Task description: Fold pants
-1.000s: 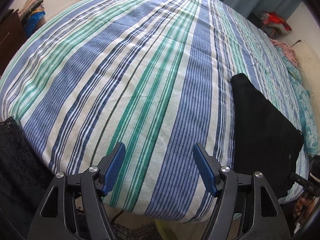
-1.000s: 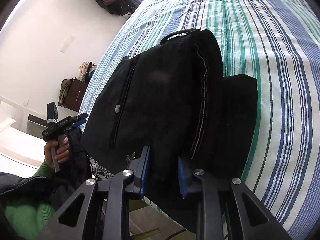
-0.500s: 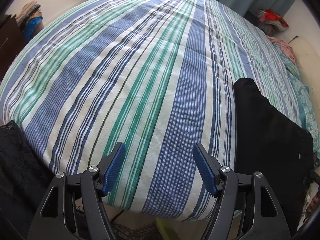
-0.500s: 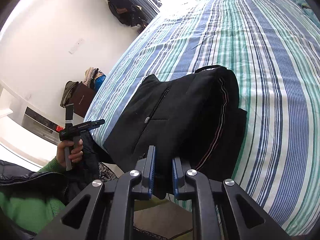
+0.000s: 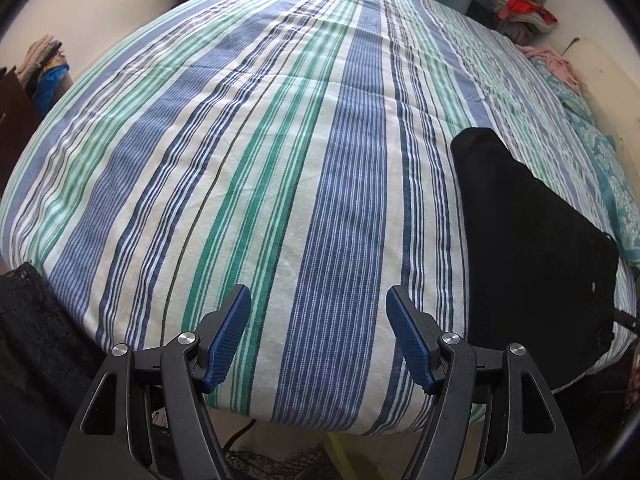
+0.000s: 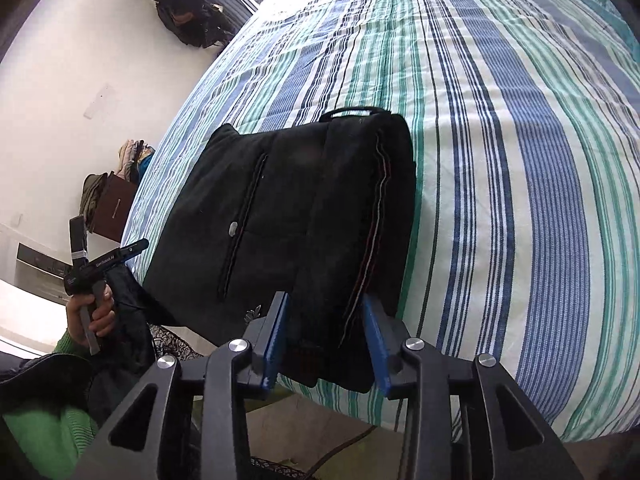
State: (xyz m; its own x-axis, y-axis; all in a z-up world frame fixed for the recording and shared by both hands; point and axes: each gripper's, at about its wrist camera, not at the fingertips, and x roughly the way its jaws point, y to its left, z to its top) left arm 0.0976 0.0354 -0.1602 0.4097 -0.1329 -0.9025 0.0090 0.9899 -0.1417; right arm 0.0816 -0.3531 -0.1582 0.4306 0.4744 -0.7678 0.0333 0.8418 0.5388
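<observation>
Folded black pants (image 6: pixel 304 216) lie flat on the striped bedspread (image 6: pixel 500 160) at the near edge of the bed, pocket and button facing up, red-and-white side seam along the right fold. Right gripper (image 6: pixel 326 340): jaws have just been opening; the near edge of the pants sits between the blue pads, which stand apart from the cloth, released. Left gripper (image 5: pixel 318 336): jaws wide apart, nothing between them, hovering over bare bedspread left of the pants (image 5: pixel 532 248). Further left of the pants, a hand (image 6: pixel 90 316) with a green sleeve (image 6: pixel 44 420) holds the left gripper's handle.
</observation>
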